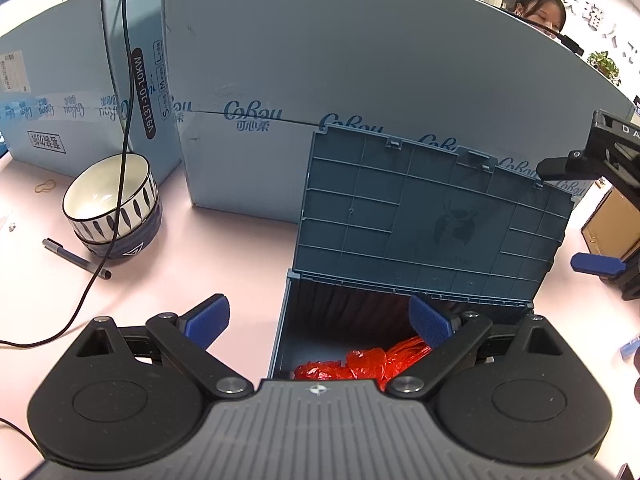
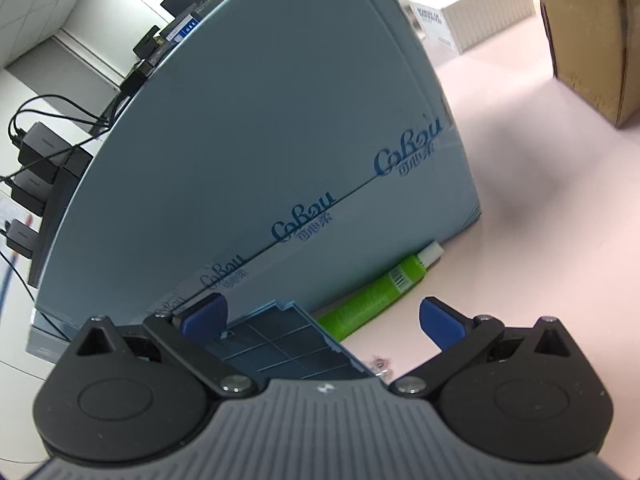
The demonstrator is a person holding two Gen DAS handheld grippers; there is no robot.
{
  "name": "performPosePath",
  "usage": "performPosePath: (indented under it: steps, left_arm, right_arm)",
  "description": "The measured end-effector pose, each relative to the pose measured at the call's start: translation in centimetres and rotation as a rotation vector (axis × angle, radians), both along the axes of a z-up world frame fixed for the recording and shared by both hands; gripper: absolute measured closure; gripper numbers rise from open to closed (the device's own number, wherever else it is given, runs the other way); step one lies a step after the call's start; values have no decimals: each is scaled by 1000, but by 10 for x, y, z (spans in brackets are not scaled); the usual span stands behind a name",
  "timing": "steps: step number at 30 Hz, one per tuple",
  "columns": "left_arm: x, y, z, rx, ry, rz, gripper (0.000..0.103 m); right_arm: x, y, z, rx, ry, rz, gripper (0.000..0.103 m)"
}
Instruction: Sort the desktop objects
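A blue-grey storage box (image 1: 280,320) stands with its ribbed lid (image 1: 432,216) raised upright. A crumpled red plastic bag (image 1: 360,364) lies inside. My left gripper (image 1: 320,320) hovers open over the box's near left corner, its right pad above the bag. At the right edge, my right gripper (image 1: 576,216) is open beside the lid's top right corner, one finger touching or almost touching it. In the right wrist view, the right gripper (image 2: 324,318) is open and holds nothing, with the lid's corner (image 2: 288,344) near its left pad. A green tube (image 2: 376,296) lies on the table beyond.
Pale blue cartons (image 1: 320,72) wall off the back of the pink table. Two stacked bowls (image 1: 112,204), a grey pen (image 1: 76,258), a rubber band (image 1: 46,187) and a black cable (image 1: 120,140) lie left. A brown cardboard box (image 2: 592,40) stands at the far right.
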State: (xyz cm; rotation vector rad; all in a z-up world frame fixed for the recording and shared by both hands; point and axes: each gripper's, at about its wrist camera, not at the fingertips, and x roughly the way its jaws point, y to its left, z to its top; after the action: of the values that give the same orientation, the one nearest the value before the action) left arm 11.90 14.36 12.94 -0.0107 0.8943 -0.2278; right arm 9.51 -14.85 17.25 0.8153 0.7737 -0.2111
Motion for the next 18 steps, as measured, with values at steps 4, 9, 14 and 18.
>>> performPosePath:
  steps: [4, 9, 14, 18]
  left_arm:
    - [-1, -1, -1, 2, 1, -6, 7]
    - [-1, -2, -2, 1, 5, -12, 7]
    - [-2, -2, -4, 0, 10, -14, 7]
    - [-3, -2, -4, -1, 10, -12, 7]
  right_arm:
    - [-4, -4, 8, 13, -4, 0, 0]
    - [-13, -7, 14, 36, -13, -8, 0]
    - [-21, -16, 22, 58, -21, -11, 0]
    - [-30, -15, 32, 57, -21, -14, 0]
